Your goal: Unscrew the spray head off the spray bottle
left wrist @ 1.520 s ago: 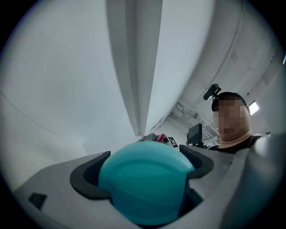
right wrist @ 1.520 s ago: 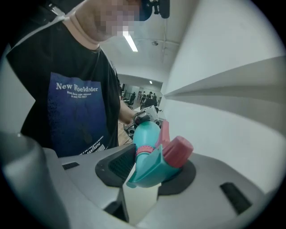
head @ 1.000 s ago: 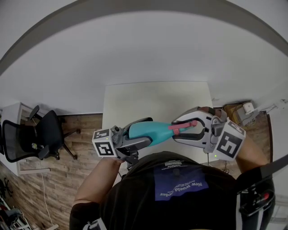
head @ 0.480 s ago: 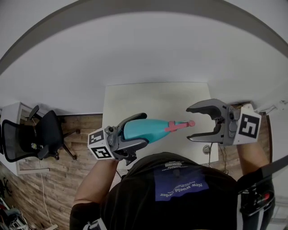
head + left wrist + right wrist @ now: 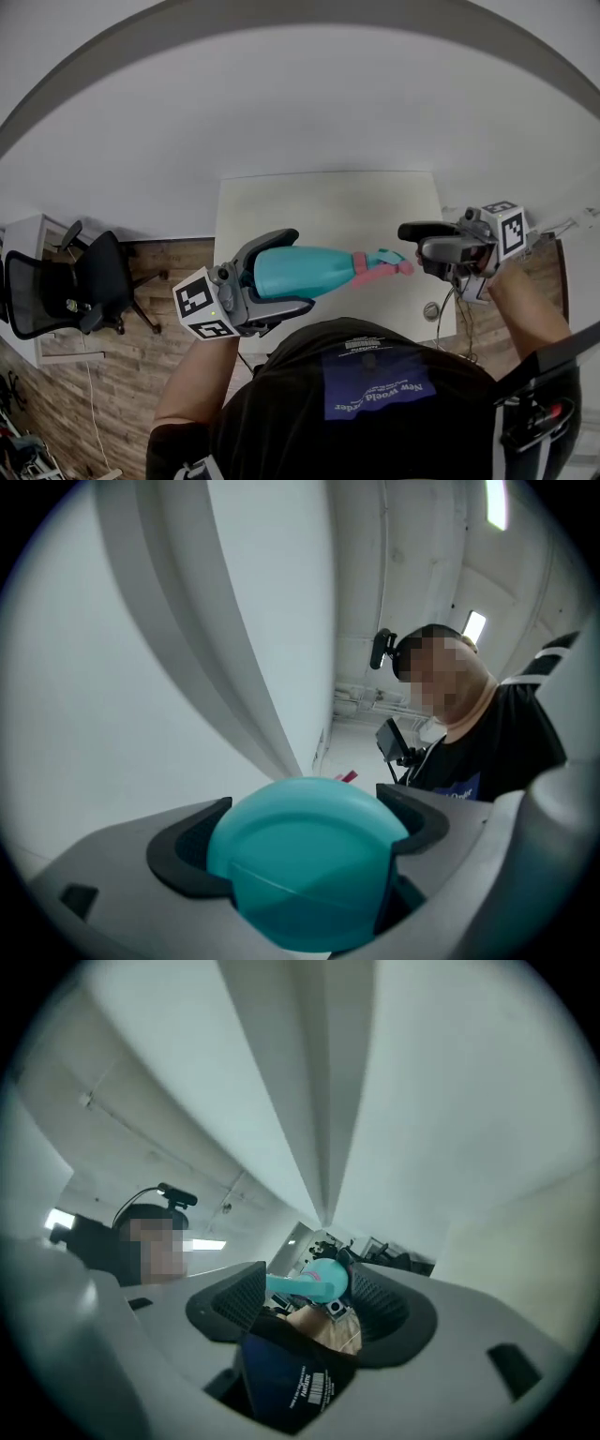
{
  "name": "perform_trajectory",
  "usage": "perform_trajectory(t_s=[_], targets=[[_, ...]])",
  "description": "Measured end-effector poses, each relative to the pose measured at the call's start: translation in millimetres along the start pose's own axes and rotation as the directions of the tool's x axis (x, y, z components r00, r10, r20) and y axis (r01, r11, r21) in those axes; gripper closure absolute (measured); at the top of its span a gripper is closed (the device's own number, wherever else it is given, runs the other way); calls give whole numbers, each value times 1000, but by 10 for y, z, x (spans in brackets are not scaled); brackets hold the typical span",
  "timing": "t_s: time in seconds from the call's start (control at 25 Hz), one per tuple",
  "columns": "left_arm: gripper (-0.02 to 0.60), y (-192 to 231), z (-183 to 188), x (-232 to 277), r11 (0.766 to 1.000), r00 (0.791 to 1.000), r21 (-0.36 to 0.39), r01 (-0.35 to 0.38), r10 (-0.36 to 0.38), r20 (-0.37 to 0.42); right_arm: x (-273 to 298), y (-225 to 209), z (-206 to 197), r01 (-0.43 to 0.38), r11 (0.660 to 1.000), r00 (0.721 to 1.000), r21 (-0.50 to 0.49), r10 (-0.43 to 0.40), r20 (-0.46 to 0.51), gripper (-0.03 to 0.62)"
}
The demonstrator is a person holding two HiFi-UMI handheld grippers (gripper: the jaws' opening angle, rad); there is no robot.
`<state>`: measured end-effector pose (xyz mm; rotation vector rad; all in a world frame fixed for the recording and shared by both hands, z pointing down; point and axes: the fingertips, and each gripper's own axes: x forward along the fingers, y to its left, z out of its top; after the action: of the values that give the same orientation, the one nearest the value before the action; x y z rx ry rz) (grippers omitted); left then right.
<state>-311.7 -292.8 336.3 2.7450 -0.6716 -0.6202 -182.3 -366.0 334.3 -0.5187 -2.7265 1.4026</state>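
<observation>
Left gripper view has your left gripper (image 5: pixel 300 836) clenched on the teal spray bottle (image 5: pixel 305 874), its base facing the camera. From the head view the bottle lies level above the table (image 5: pixel 319 202), long axis left to right, with the pink spray head (image 5: pixel 380 263) aimed at your right gripper (image 5: pixel 417 240). Those jaws have just been opening: a second ago they were round the head, now they're released, rolled over and just clear of the nozzle.
</observation>
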Motion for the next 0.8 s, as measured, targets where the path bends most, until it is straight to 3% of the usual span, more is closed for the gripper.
perform_trajectory(t_s=[0.2,0.4,0.48,0.56,0.64,0.72,0.8], targets=[[89,-72,-7,16,991,999,135,2,5,-50,158,-46,-182,-64,973,998,223,66,-3,316],[89,-90,-51,37,984,997,176,0,12,-70,356,-54,-371,-84,962,995,261,96,-34,318],[89,-81,-92,55,987,997,158,1,12,-81,466,5,-432,-78,981,991,175,95,-91,318],[89,-81,-129,80,991,995,137,5,8,-95,578,35,-499,-16,999,982,-33,10,-187,318],[89,-78,-161,96,993,994,117,8,5,-106,667,40,-554,42,960,960,-276,-114,-254,318],[89,-75,-172,105,996,995,94,9,1,-102,721,66,-566,62,903,944,-426,-192,-269,324],[89,-82,-161,113,997,996,78,12,-5,-90,728,70,-523,87,862,938,-500,-240,-250,445]])
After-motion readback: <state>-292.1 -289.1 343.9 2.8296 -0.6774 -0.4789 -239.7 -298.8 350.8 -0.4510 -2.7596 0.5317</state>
